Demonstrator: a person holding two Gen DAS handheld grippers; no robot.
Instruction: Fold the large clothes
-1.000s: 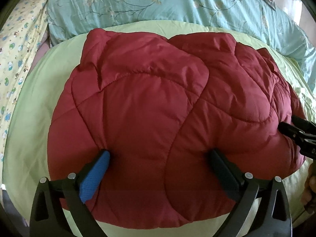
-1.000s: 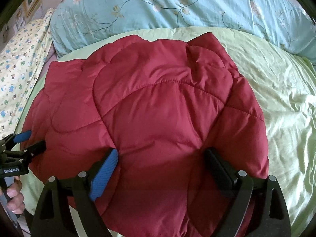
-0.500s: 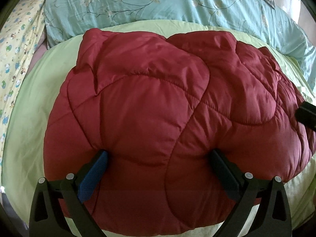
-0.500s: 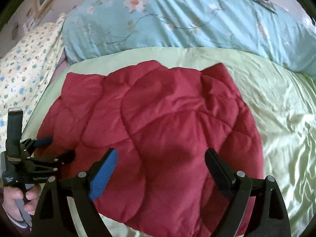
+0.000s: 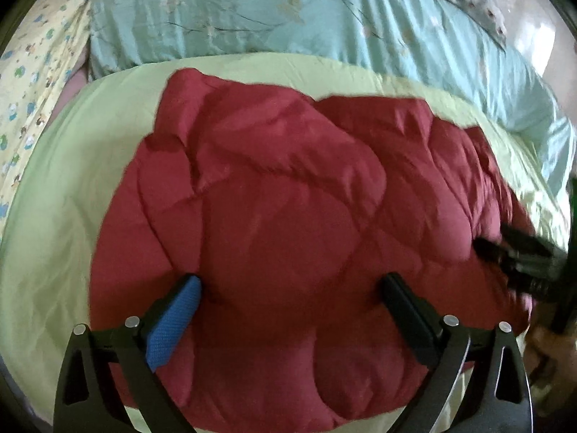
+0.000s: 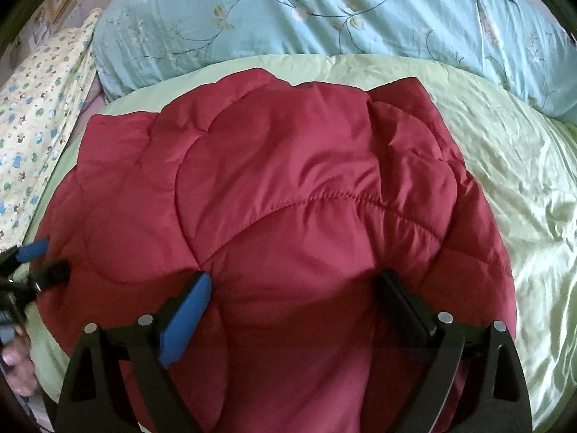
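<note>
Red quilted jacket (image 6: pixel 306 223) folded in a puffy bundle on green sheet (image 6: pixel 523 187). Left gripper (image 5: pixel 288 288) and right gripper (image 6: pixel 292 285) both spread wide, fingers pressed into near edge. Teal floral duvet (image 6: pixel 324 18) behind.

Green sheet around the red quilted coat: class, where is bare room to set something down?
Bare green sheet lies right of the red coat, up to the blue floral bedding. A narrower strip borders the yellow patterned fabric. The middle is crowded.
</note>
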